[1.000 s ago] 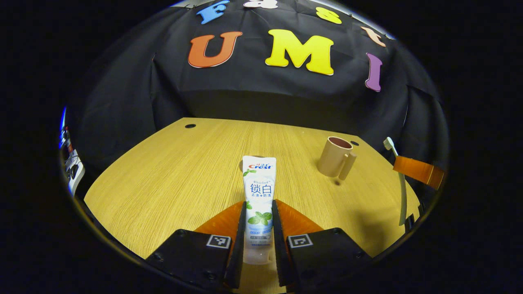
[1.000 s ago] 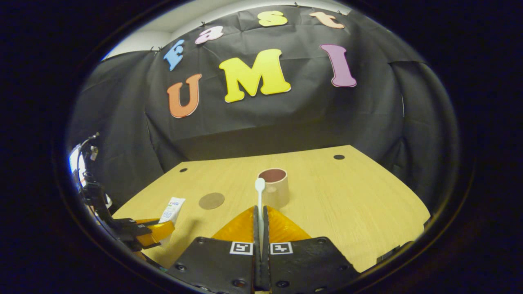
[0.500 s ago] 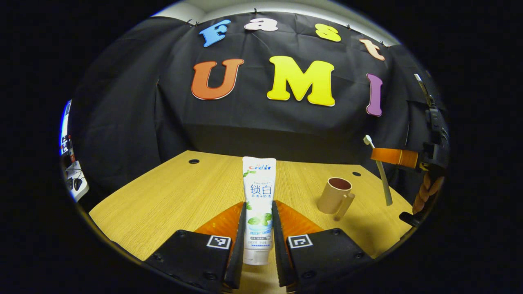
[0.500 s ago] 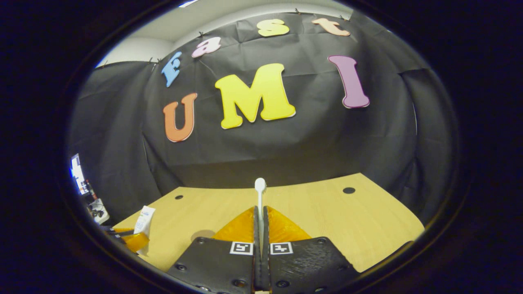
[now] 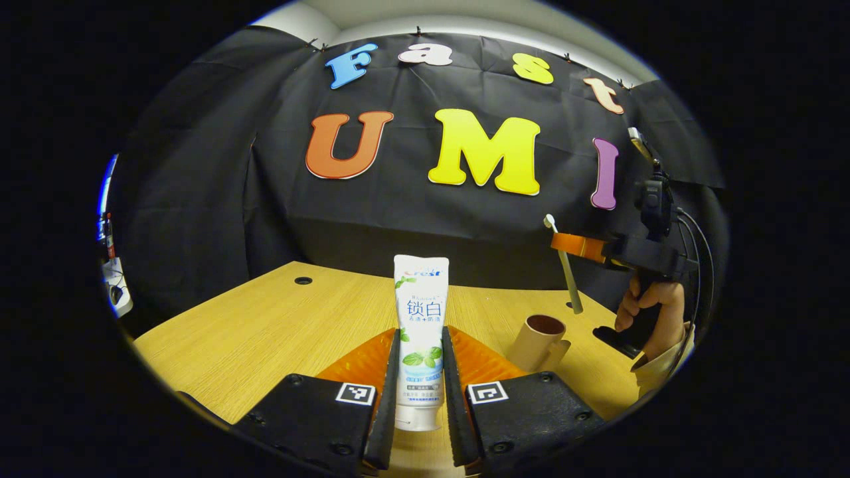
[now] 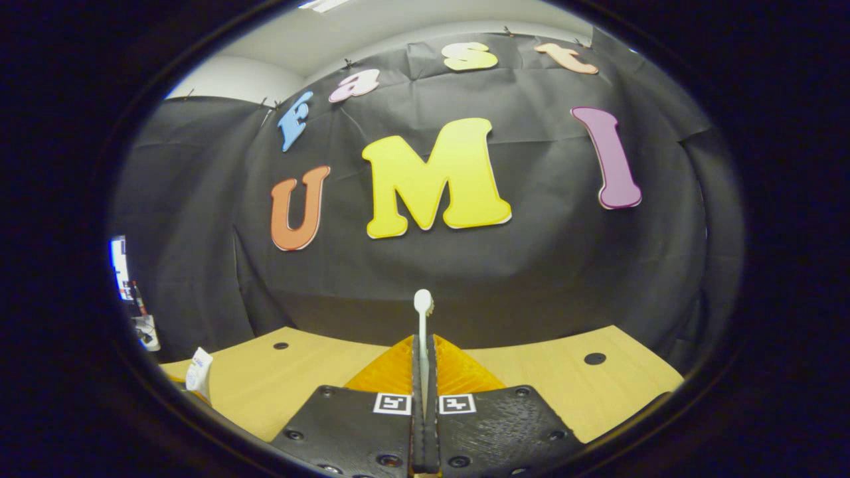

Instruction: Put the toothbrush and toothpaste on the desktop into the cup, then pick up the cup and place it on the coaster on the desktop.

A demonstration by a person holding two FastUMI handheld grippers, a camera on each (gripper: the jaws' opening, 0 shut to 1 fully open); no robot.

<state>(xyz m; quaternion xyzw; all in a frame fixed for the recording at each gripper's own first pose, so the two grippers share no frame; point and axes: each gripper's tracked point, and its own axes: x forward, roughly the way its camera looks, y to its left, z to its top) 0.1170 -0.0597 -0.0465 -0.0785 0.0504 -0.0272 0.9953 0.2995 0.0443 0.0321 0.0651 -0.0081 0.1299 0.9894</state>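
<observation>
Currently our left tool [image 5: 420,372] is closed on the toothpaste tube [image 5: 421,318], both fingers pressing its sides, the tube upright above the counter [image 5: 279,325]. Ahead to its right stands the cup [image 5: 539,340]. Our right tool [image 6: 424,385] is clamped tight on the toothbrush [image 6: 423,325], bristle head up, hanging above that cup.

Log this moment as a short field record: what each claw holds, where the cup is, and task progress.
left claw: shut on toothpaste, tube upright above the desk
right claw: shut on toothbrush, head up
cup: standing on the desk, empty as far as visible
toothbrush position: lifted, lower end above the cup
progress: both items lifted, neither in the cup yet
</observation>
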